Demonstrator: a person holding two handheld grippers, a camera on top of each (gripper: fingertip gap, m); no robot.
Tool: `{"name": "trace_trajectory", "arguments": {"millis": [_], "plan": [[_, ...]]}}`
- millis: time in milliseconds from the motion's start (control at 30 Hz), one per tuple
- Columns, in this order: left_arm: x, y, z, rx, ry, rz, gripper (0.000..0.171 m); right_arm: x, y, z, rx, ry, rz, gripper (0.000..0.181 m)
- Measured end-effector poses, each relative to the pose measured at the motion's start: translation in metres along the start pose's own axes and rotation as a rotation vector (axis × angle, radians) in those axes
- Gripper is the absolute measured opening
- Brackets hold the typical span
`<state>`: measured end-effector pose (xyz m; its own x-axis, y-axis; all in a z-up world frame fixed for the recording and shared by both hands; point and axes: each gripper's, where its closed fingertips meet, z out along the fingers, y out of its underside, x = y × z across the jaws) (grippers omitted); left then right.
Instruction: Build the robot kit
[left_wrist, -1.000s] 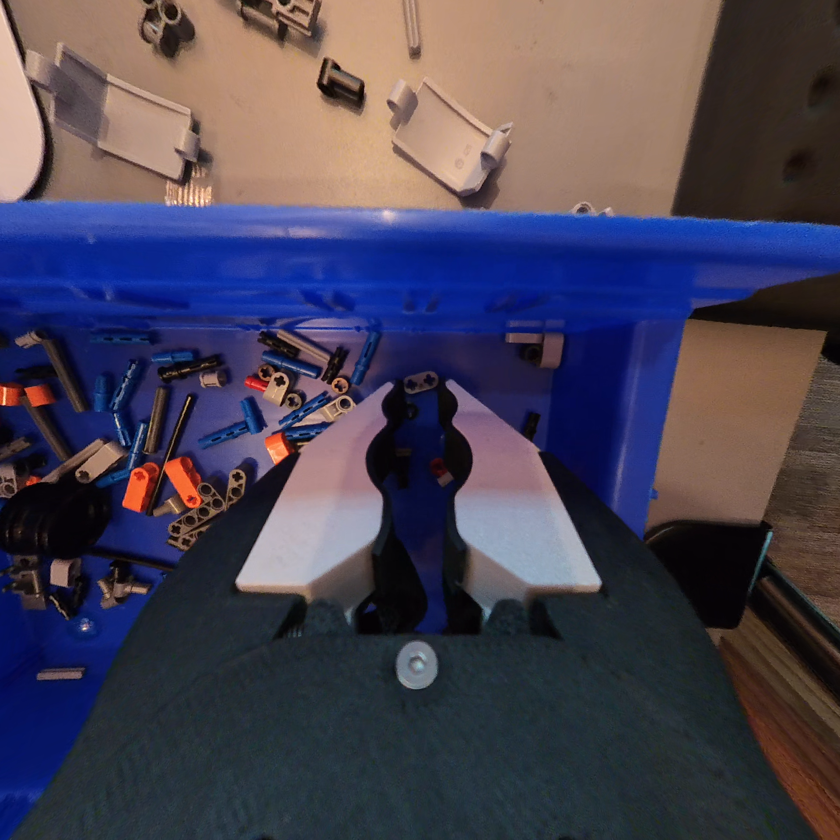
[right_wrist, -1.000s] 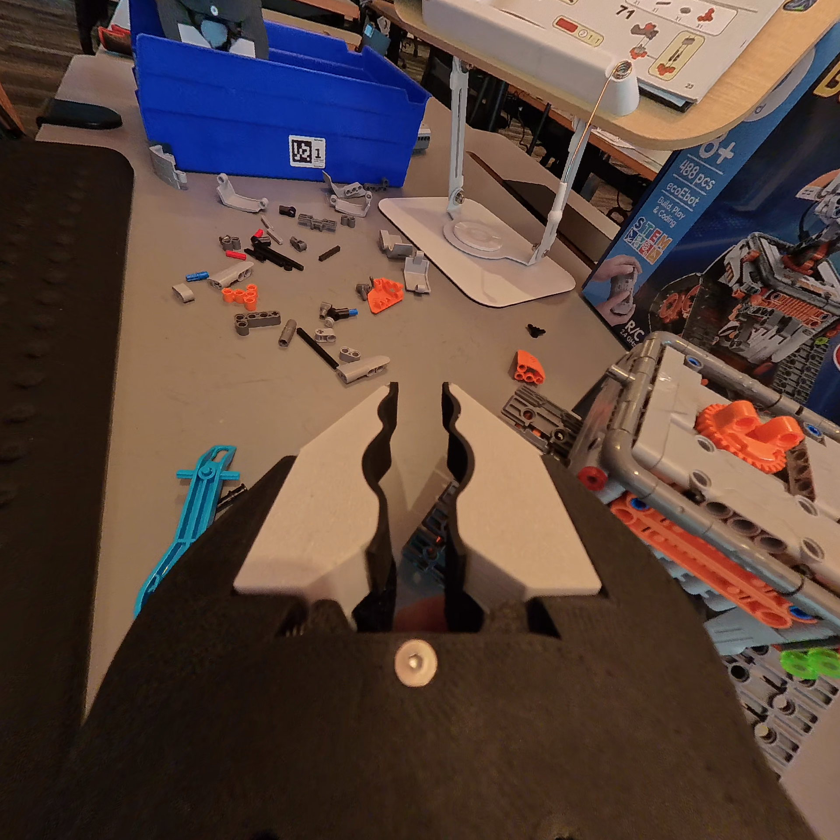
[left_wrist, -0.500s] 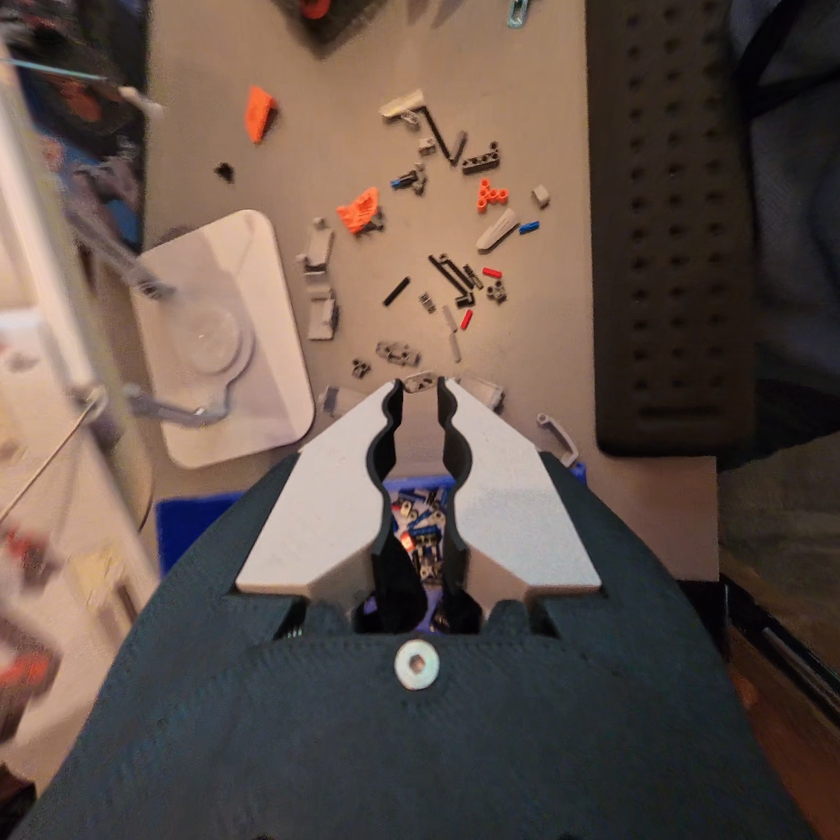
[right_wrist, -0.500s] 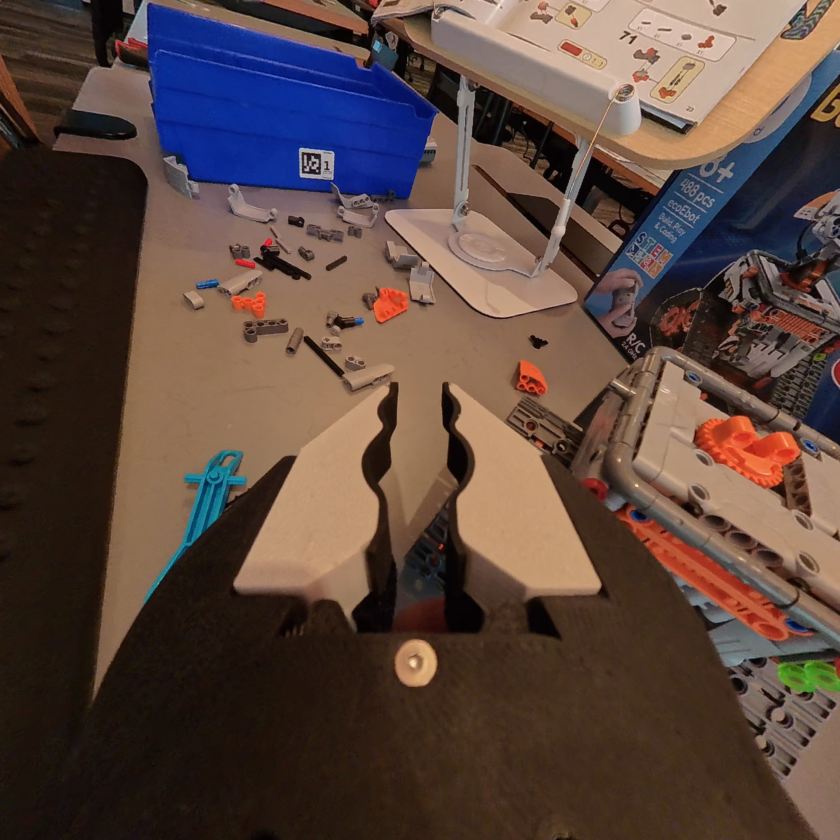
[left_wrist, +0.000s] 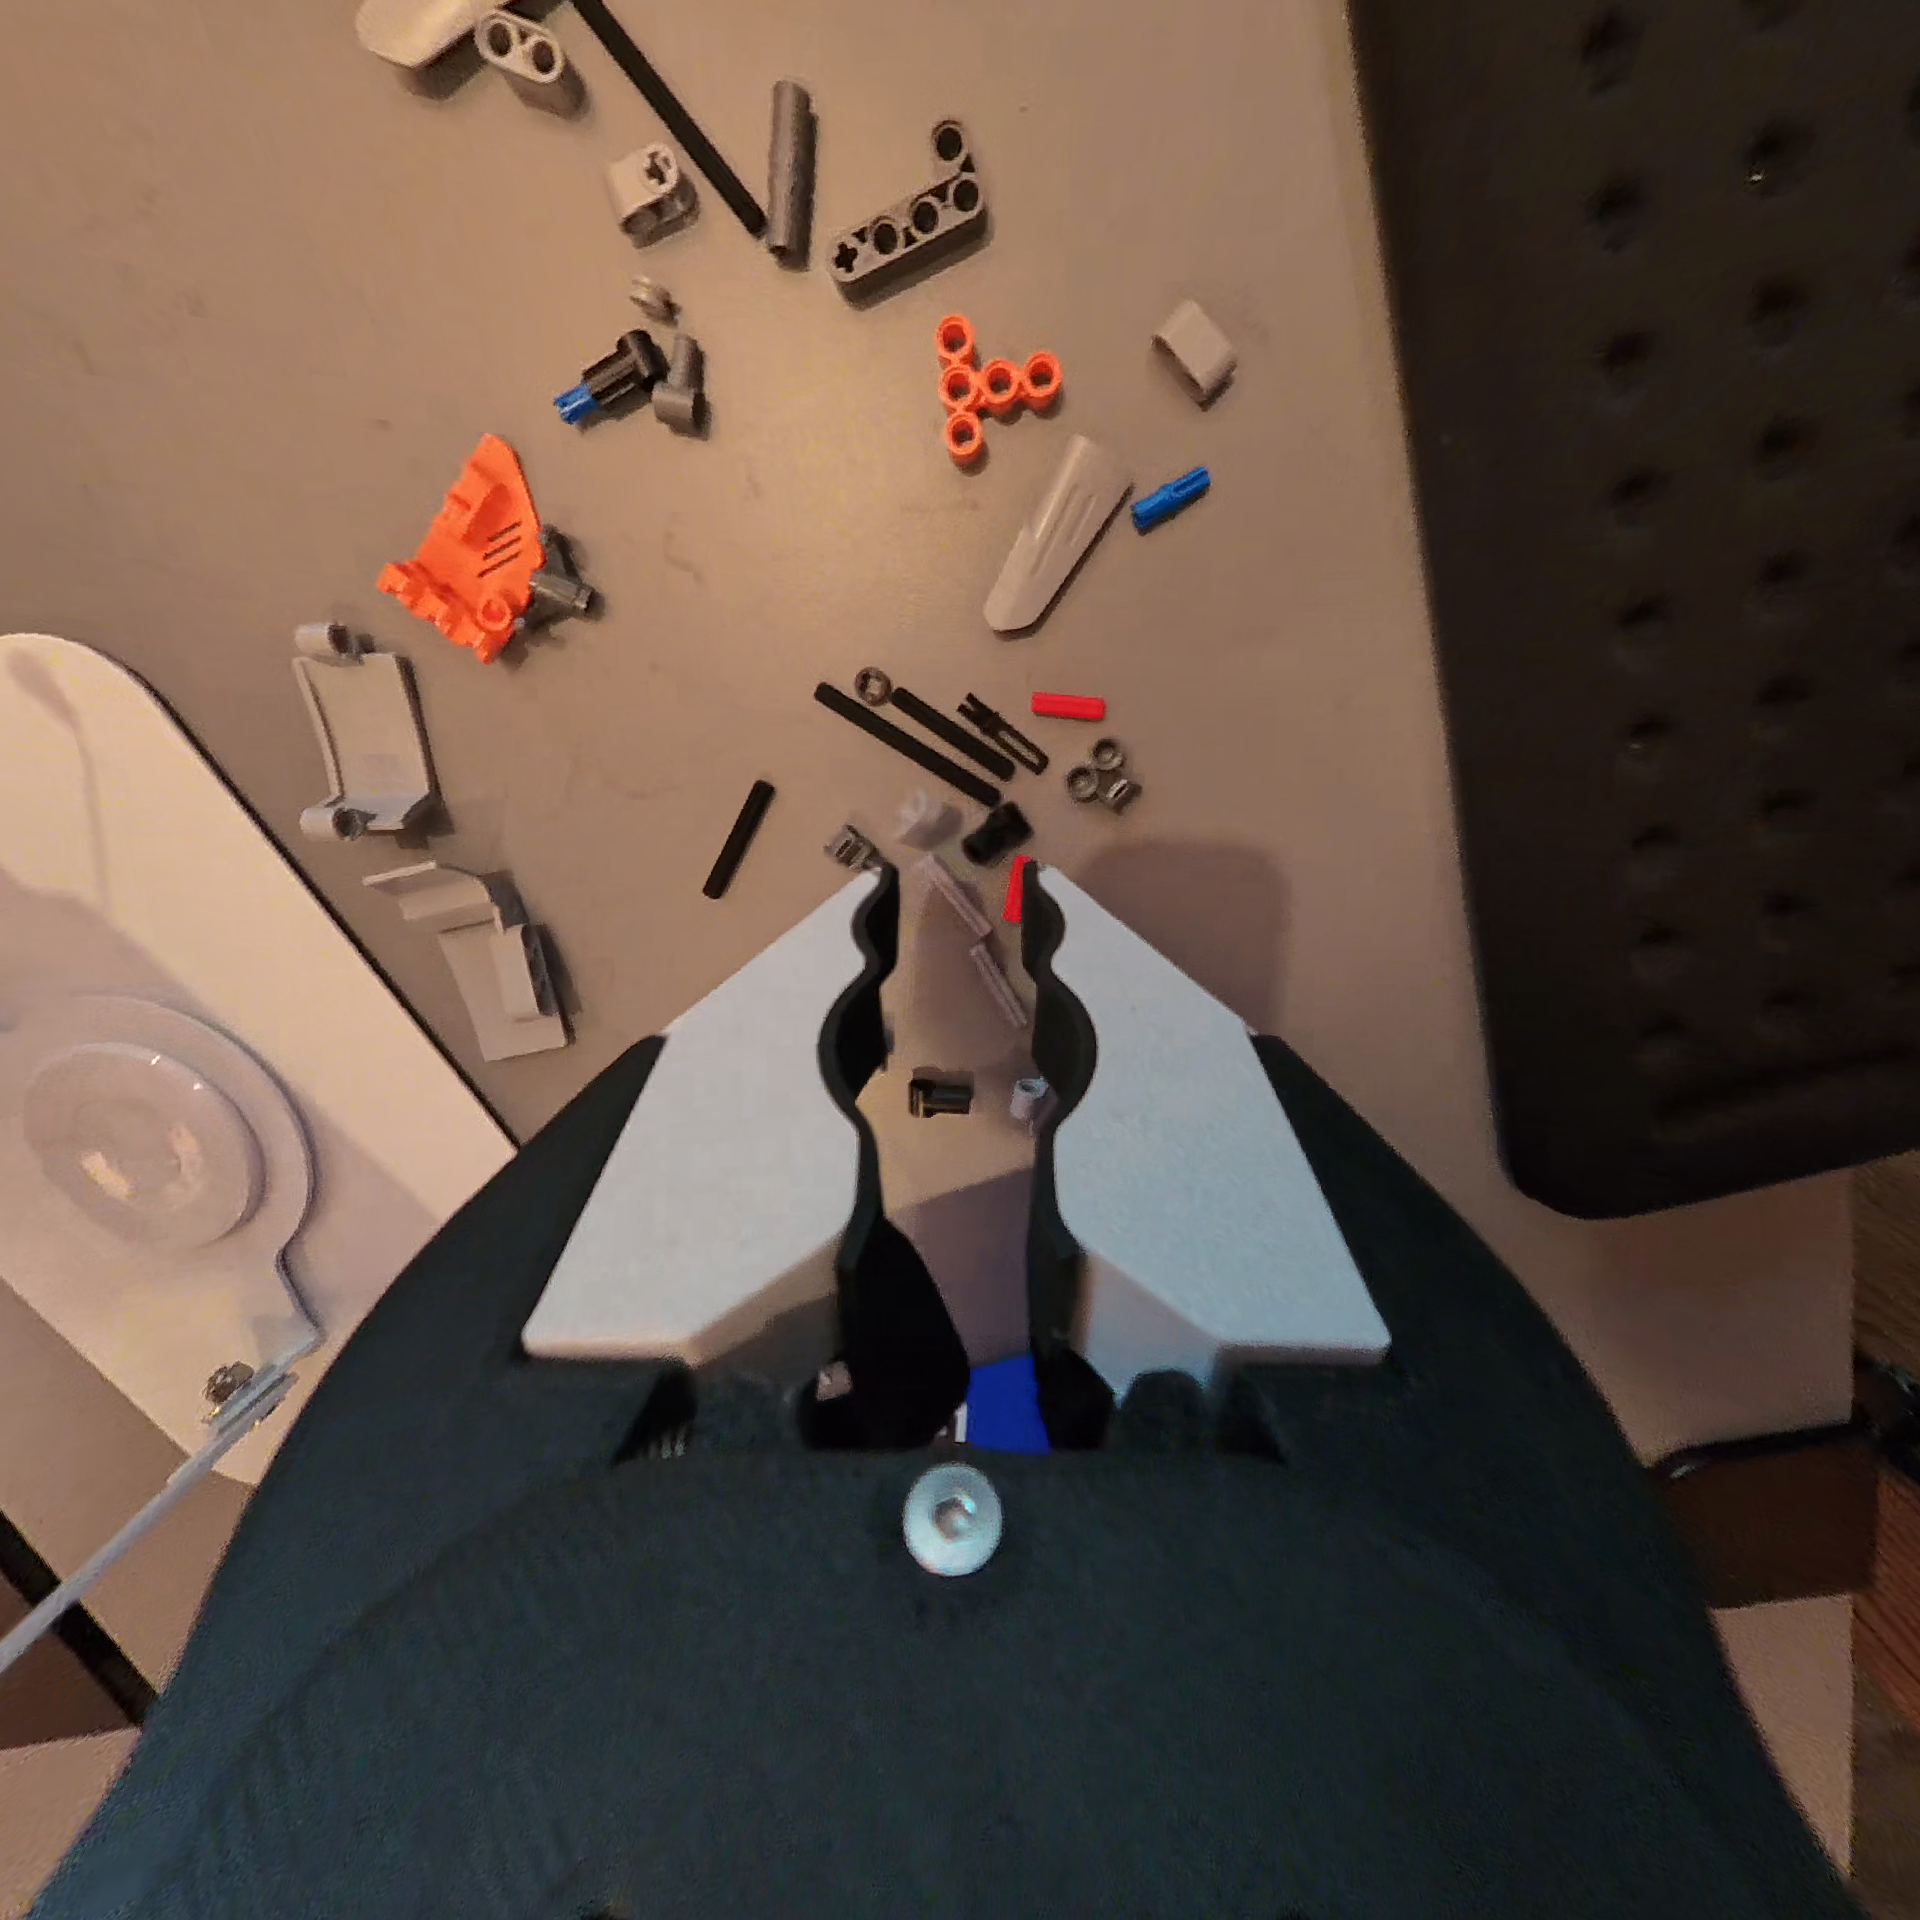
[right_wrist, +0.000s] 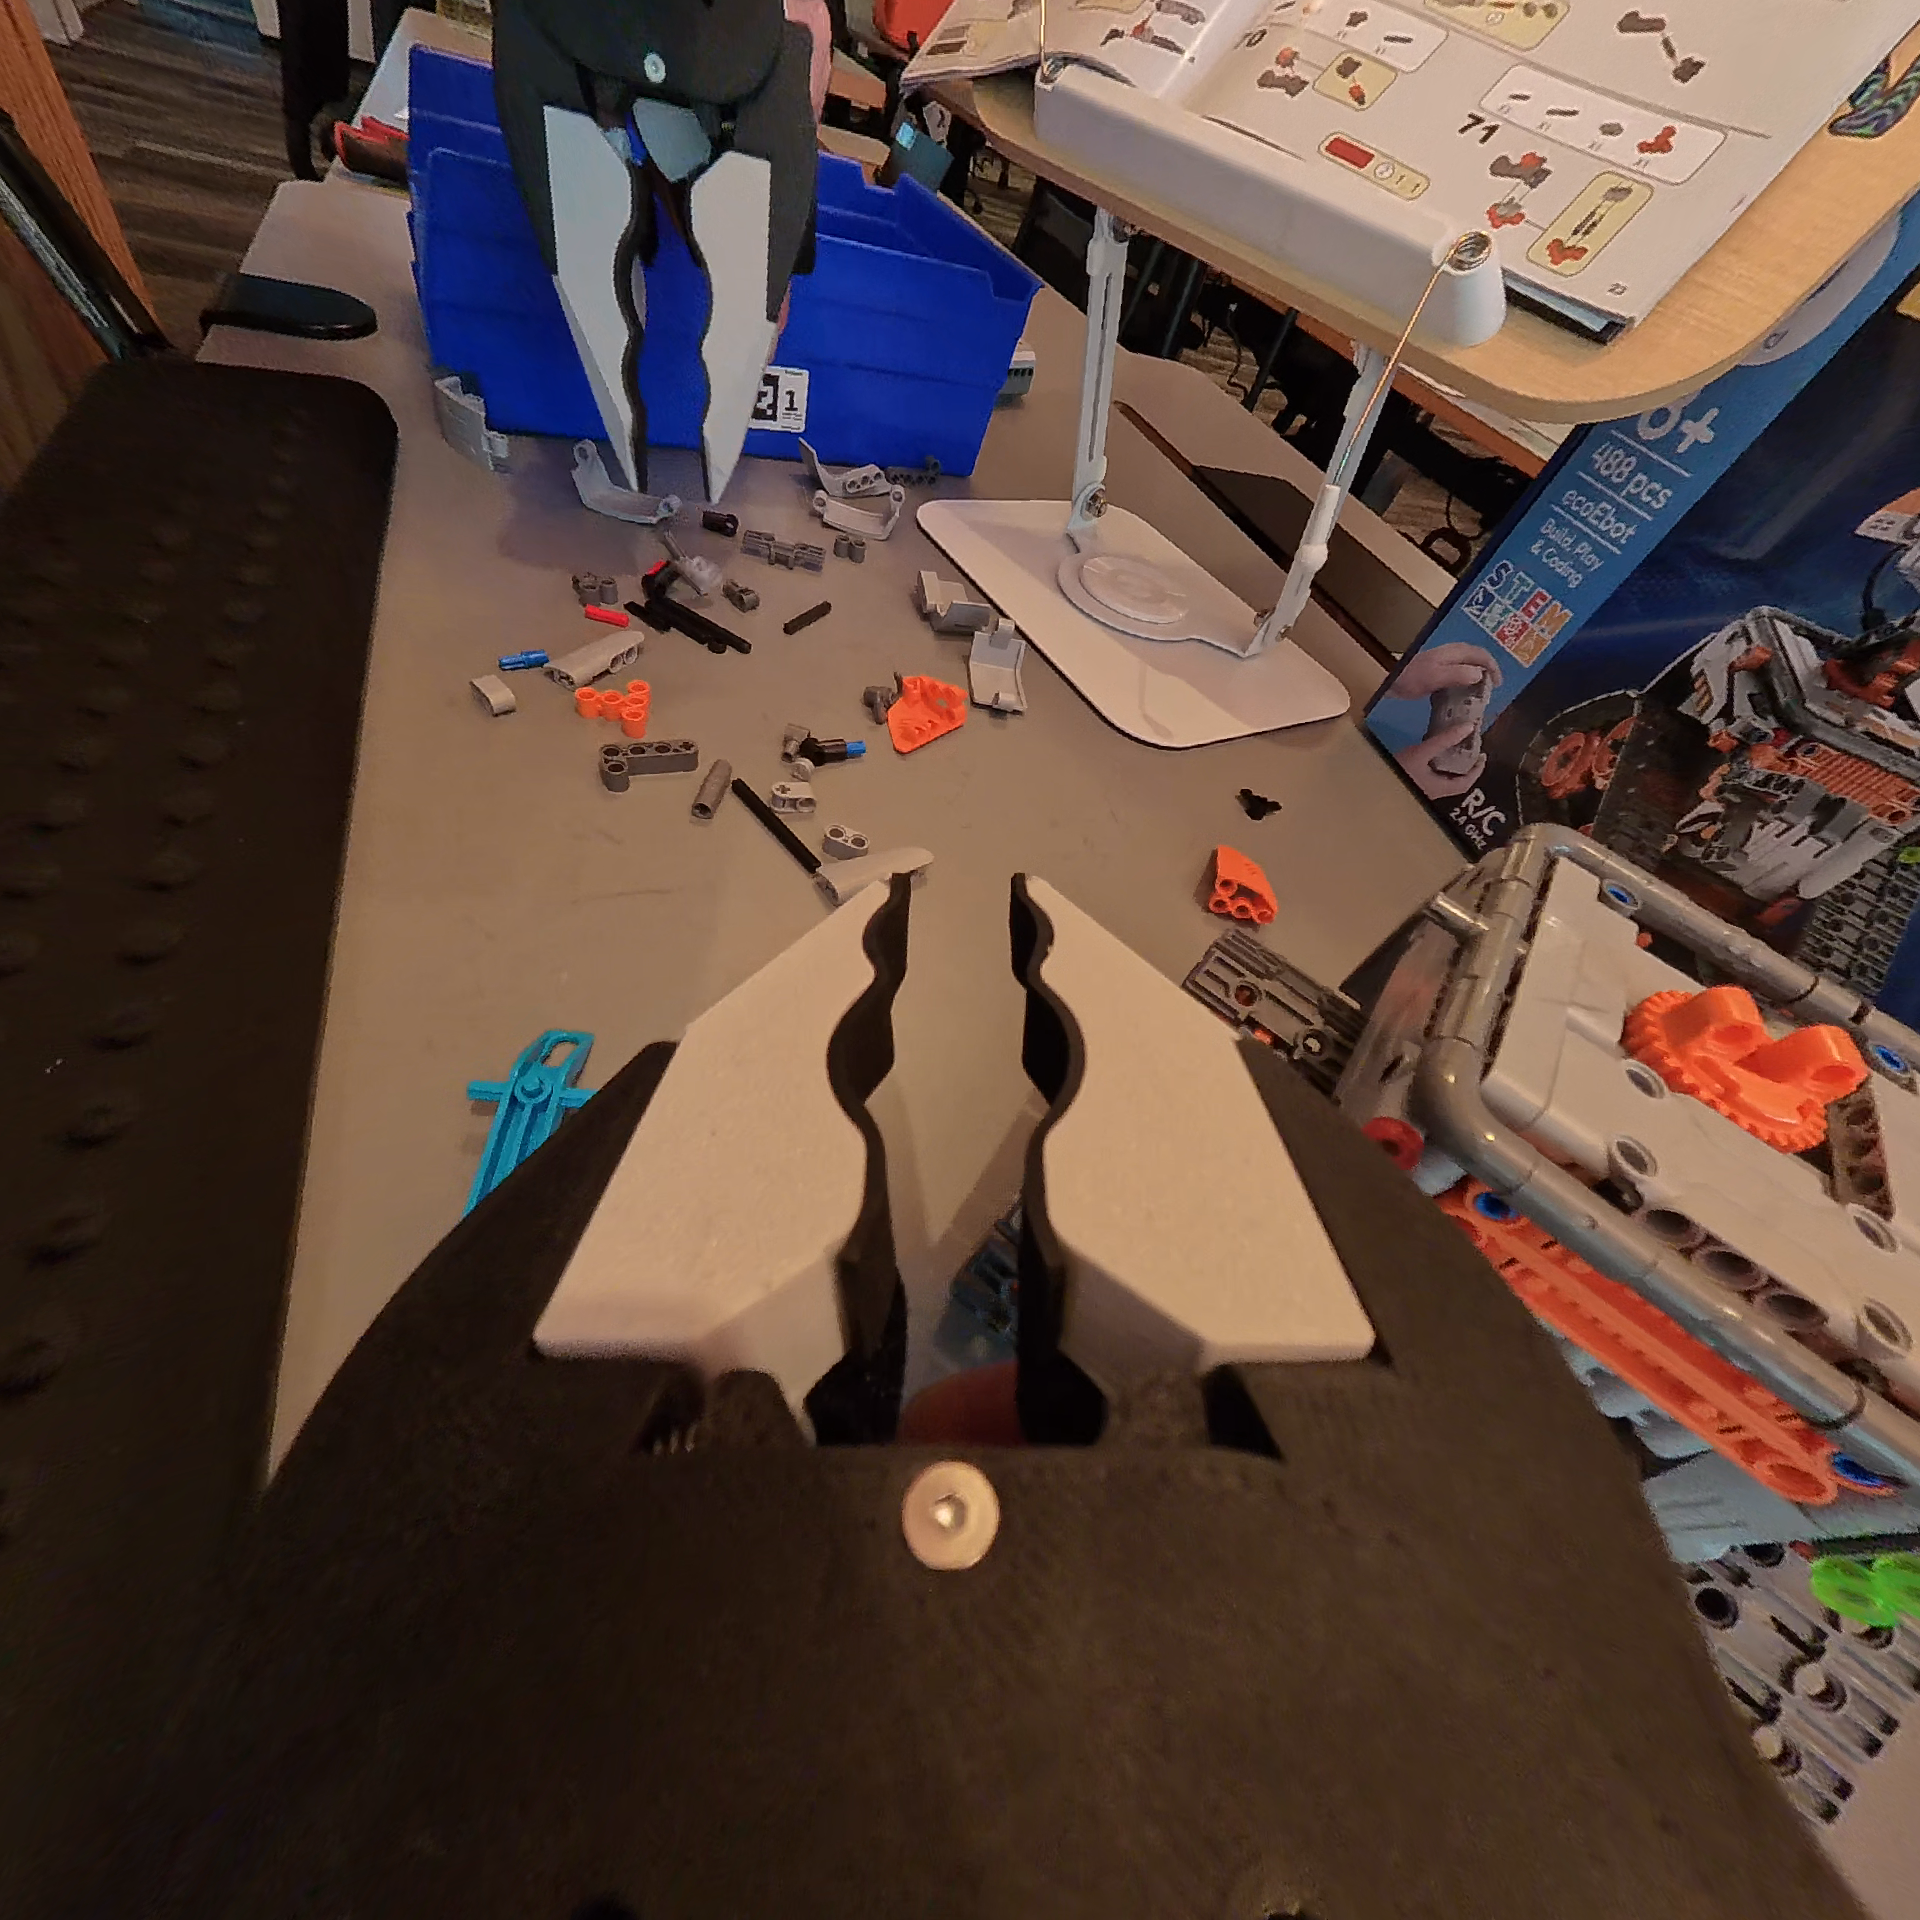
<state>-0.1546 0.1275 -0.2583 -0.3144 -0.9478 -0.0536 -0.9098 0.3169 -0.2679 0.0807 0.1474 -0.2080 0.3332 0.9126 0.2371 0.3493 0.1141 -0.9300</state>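
Observation:
My left gripper (left_wrist: 958, 878) is open and empty, pointing down just above a scatter of small building parts on the grey table. A small light grey connector (left_wrist: 928, 821) lies blurred just past its tips, beside a black pin (left_wrist: 995, 831), a red pin (left_wrist: 1016, 888) and a thin grey axle (left_wrist: 971, 935). In the right wrist view the left gripper (right_wrist: 675, 483) hangs in front of the blue bin (right_wrist: 883, 343). My right gripper (right_wrist: 961, 883) is open and empty, low over the table near a grey curved panel (right_wrist: 873, 873).
An orange panel (left_wrist: 473, 551), an orange T-shaped beam (left_wrist: 987, 390) and grey beams lie among the parts. A white book stand base (right_wrist: 1132, 613) is to the right, a black mat (right_wrist: 177, 831) to the left. A part-built model (right_wrist: 1662, 1195), its box (right_wrist: 1662, 623) and a teal tool (right_wrist: 525, 1101) are near the right gripper.
My left gripper rose out of the blue bin with a small grey connector at its tips, came over the loose parts, lowered and opened; the connector is out of it. The right gripper stayed open, shifting slightly.

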Motion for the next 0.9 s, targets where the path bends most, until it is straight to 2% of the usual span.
{"name": "trace_trajectory", "arguments": {"millis": [100, 200, 300, 367, 433, 500, 700, 767, 900], "plan": [[-0.004, 0.002, -0.016, 0.034, -0.055, -0.029, 0.022, 0.001, -0.001, -0.001, 0.003, 0.006, 0.000, 0.017], [-0.008, 0.020, -0.056, 0.040, -0.147, -0.098, 0.020, 0.003, -0.002, -0.002, 0.009, 0.018, 0.002, 0.017], [0.003, 0.062, -0.103, -0.047, -0.201, -0.197, 0.014, 0.002, -0.003, -0.001, 0.012, 0.012, 0.000, 0.017], [0.020, 0.100, -0.125, -0.153, -0.164, -0.332, 0.015, -0.001, -0.005, 0.001, 0.014, 0.001, -0.009, 0.017], [0.045, 0.125, -0.136, -0.217, -0.090, -0.454, 0.014, -0.005, -0.008, 0.002, 0.020, -0.011, -0.020, 0.017], [0.068, 0.160, -0.138, -0.370, -0.060, -0.535, 0.013, -0.008, -0.010, 0.001, 0.029, -0.021, -0.027, 0.017], [0.136, 0.230, -0.106, -0.621, 0.098, -0.781, 0.021, -0.019, -0.024, -0.002, 0.075, -0.051, -0.057, 0.017], [0.145, 0.241, -0.094, -0.633, 0.115, -0.843, 0.022, -0.022, -0.026, -0.004, 0.084, -0.056, -0.067, 0.017], [0.148, 0.245, -0.074, -0.598, 0.140, -0.906, 0.024, -0.025, -0.030, -0.006, 0.103, -0.063, -0.073, 0.017]]}}
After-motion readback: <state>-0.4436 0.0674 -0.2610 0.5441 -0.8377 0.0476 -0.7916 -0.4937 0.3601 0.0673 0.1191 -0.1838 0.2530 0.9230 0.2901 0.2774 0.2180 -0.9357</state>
